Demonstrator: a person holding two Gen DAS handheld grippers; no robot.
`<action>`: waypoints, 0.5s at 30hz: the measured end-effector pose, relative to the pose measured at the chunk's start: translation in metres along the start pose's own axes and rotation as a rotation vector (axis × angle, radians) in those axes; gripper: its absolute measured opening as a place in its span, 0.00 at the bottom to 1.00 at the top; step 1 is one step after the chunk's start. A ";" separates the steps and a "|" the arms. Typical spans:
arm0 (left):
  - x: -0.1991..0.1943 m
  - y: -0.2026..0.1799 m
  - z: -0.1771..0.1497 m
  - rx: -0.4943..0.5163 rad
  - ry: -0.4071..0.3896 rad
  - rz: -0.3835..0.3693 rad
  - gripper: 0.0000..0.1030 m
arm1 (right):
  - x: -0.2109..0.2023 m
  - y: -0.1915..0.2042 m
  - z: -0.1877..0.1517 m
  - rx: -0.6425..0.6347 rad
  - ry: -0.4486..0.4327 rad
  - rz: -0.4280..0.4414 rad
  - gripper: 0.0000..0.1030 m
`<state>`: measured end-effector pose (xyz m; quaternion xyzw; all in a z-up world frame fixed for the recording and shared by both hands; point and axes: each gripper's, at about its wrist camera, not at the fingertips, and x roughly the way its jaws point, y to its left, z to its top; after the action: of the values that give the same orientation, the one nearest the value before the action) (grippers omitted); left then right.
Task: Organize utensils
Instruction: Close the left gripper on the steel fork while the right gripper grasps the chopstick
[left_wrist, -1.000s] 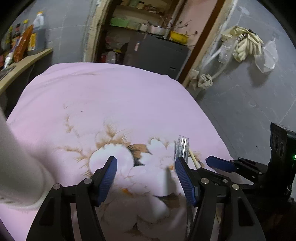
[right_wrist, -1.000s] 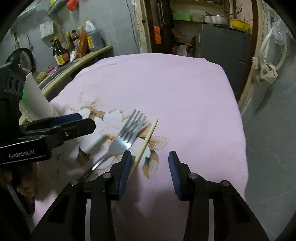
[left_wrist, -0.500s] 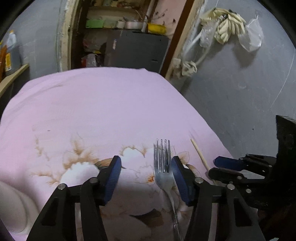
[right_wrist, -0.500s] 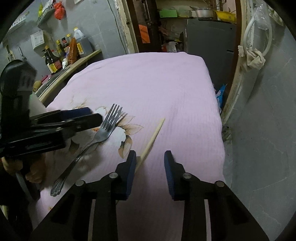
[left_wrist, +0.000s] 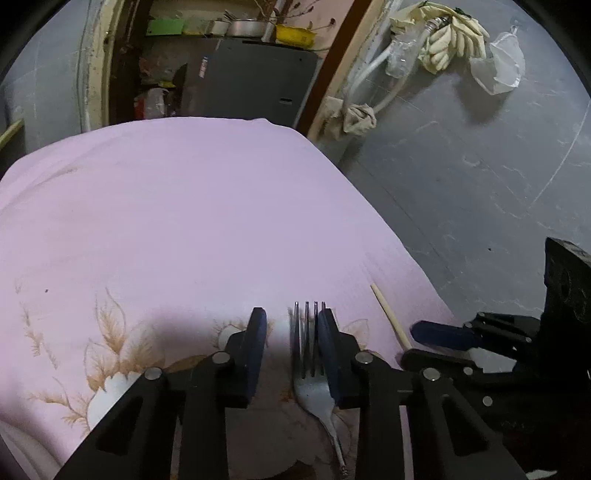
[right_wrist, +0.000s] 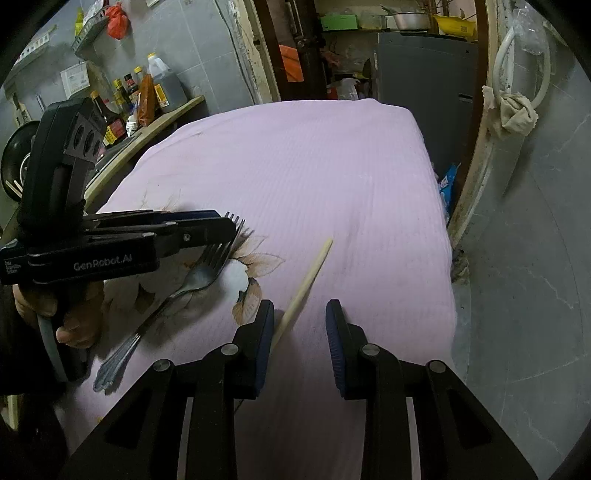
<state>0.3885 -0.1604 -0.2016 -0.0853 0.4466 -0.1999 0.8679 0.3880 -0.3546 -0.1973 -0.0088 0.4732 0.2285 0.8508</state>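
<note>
A metal fork (left_wrist: 312, 373) lies on the pink flowered cloth (left_wrist: 184, 221), tines pointing away. My left gripper (left_wrist: 291, 350) is open and hangs over the fork's head, whose tines lie against the inside of the right finger. In the right wrist view the fork (right_wrist: 195, 277) lies under the left gripper (right_wrist: 221, 230). A wooden chopstick (right_wrist: 303, 288) lies on the cloth to the fork's right; its near end sits between the fingers of my open right gripper (right_wrist: 299, 339), close to the left finger. The chopstick (left_wrist: 389, 314) also shows in the left wrist view.
The cloth-covered table drops off at its right edge (right_wrist: 443, 258) to a grey tiled floor. A shelf with sauce bottles (right_wrist: 147, 96) runs along the left. A dark grey cabinet (right_wrist: 424, 74) stands behind the table.
The left gripper has moved right over the fork and narrowed. The right gripper has shifted right so that the chopstick's end now lies between its fingers.
</note>
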 end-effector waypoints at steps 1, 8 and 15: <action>0.001 -0.001 0.000 0.003 0.005 -0.006 0.24 | 0.000 -0.001 0.000 0.001 0.000 0.002 0.25; 0.001 0.001 0.000 0.006 0.054 -0.061 0.17 | 0.005 -0.003 0.005 0.008 0.002 0.002 0.23; -0.001 0.001 -0.004 -0.013 0.063 -0.053 0.13 | 0.006 -0.001 0.010 -0.002 0.022 0.006 0.18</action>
<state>0.3851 -0.1591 -0.2029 -0.0965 0.4726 -0.2222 0.8473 0.3995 -0.3511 -0.1968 -0.0110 0.4823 0.2314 0.8448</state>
